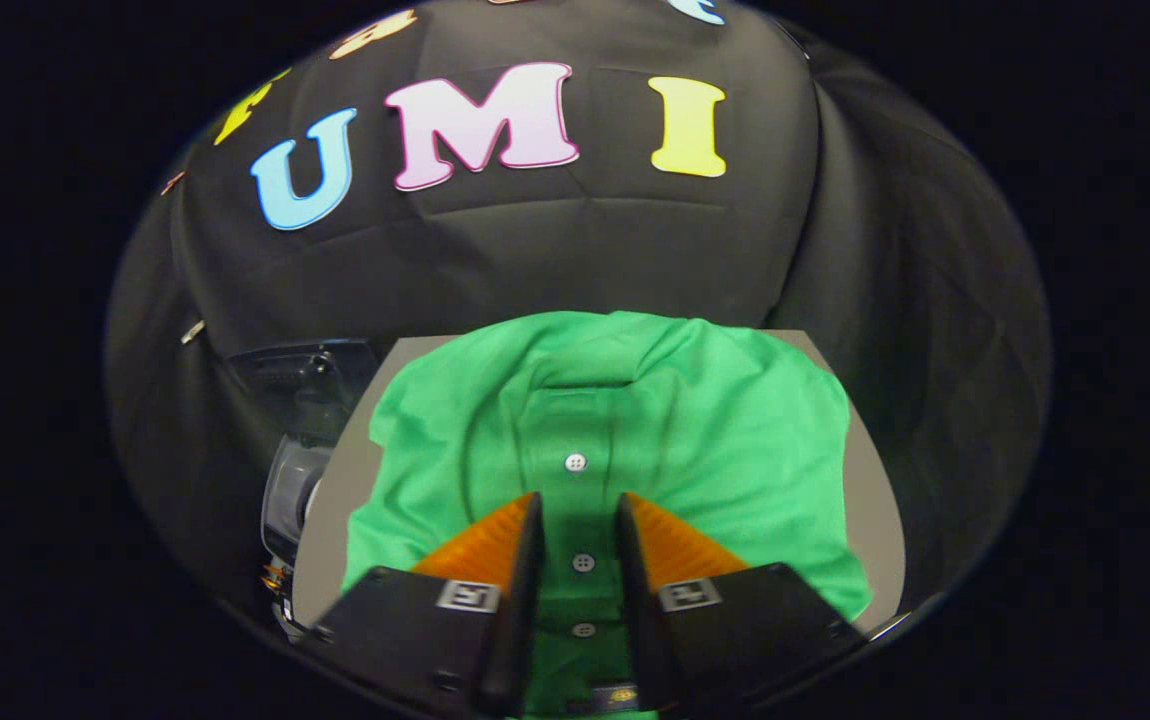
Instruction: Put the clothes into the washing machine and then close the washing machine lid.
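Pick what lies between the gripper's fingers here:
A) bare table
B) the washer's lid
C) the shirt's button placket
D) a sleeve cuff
C: the open gripper has its fingers on either side of the buttons running down the green shirt, which is spread on the table.

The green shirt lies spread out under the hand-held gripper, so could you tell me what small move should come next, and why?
Probably lower and close on the fabric. The hand-held gripper is open, its fingers straddling the button placket of the green shirt, which lies flat on the grey table. Nothing is gripped yet, and the washing machine waits beside the table.
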### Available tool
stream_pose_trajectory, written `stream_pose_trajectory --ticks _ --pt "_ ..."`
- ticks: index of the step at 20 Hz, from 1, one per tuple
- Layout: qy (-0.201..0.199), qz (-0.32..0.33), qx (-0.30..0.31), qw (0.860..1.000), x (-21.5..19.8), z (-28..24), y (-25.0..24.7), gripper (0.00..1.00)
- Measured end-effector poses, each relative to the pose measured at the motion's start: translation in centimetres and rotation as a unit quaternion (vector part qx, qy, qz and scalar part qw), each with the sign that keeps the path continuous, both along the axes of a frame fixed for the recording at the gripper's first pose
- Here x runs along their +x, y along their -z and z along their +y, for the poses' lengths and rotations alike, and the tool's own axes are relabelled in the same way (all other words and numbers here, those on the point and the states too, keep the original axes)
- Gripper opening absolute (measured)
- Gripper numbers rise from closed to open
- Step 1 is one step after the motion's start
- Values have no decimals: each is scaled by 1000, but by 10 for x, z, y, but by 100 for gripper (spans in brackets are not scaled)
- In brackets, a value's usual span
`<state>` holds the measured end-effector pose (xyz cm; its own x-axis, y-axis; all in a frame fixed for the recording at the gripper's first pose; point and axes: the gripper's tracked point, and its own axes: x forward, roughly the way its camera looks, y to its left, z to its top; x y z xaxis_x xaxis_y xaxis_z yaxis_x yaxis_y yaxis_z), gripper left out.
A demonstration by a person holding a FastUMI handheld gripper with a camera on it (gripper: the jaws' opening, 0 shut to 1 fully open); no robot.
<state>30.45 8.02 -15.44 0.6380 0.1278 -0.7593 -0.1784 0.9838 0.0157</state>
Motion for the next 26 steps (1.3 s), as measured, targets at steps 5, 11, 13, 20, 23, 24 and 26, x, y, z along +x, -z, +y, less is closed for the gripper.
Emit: stream_pose_trajectory --ticks 5,11,13,20,23,24,26 --pt "26 -6 -1 1000 3 -2 -1 7" --pt "36 -24 8 999 5 6 -45 7" --pt "45 -35 27 998 6 10 -71 7" --pt "36 -88 46 994 3 48 -164 7" --pt "27 -103 58 993 1 83 -186 7" --pt "22 -106 61 992 -2 96 -191 7" --pt "10 -106 61 992 -7 125 -193 7"
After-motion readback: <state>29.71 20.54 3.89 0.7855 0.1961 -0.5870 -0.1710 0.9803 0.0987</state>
